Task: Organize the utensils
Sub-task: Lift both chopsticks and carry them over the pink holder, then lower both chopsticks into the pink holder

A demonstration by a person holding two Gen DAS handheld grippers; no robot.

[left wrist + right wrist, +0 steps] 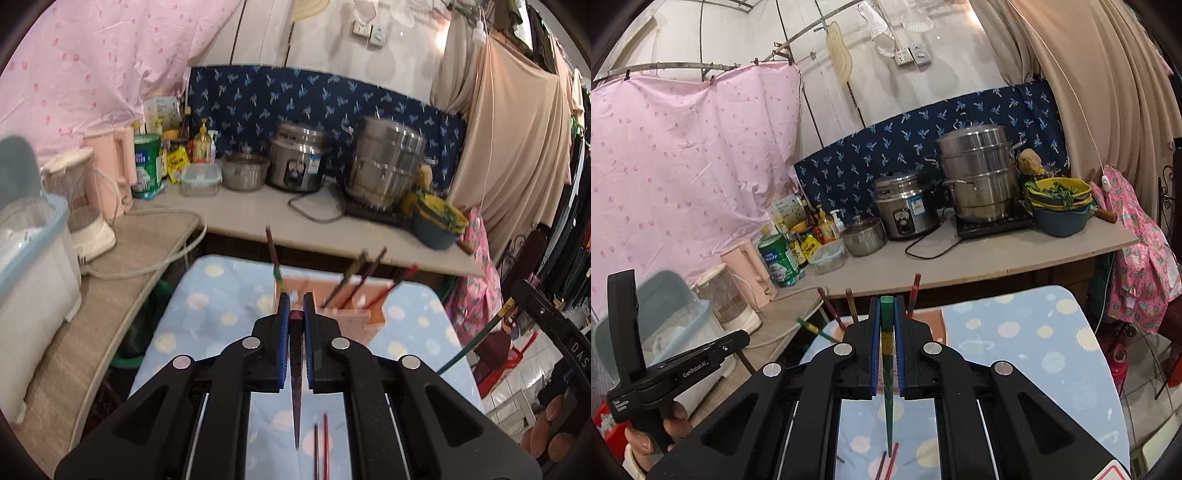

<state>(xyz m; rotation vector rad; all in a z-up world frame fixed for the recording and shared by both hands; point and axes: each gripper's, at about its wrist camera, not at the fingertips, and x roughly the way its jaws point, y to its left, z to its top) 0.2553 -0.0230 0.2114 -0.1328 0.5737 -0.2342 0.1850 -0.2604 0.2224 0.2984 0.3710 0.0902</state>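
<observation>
My left gripper (295, 300) is shut on a dark red chopstick (296, 387) that hangs point-down between the blue pads, above the dotted blue table (207, 295). Just beyond it stands a pink holder (347, 315) with several chopsticks leaning in it. Two loose chopsticks (321, 443) lie on the cloth below. In the right wrist view, my right gripper (886, 301) is shut on a green chopstick (887, 369), also point-down. The holder (932, 321) is mostly hidden behind its fingers. The other handheld gripper (683, 365) shows at the left.
Behind the table runs a grey counter (960, 266) with a rice cooker (905, 206), a steel steamer pot (979, 173), stacked bowls (1060, 206), bottles and a pink kettle (114, 173). A plastic bin (33, 258) sits at the left. Clothes hang on the right.
</observation>
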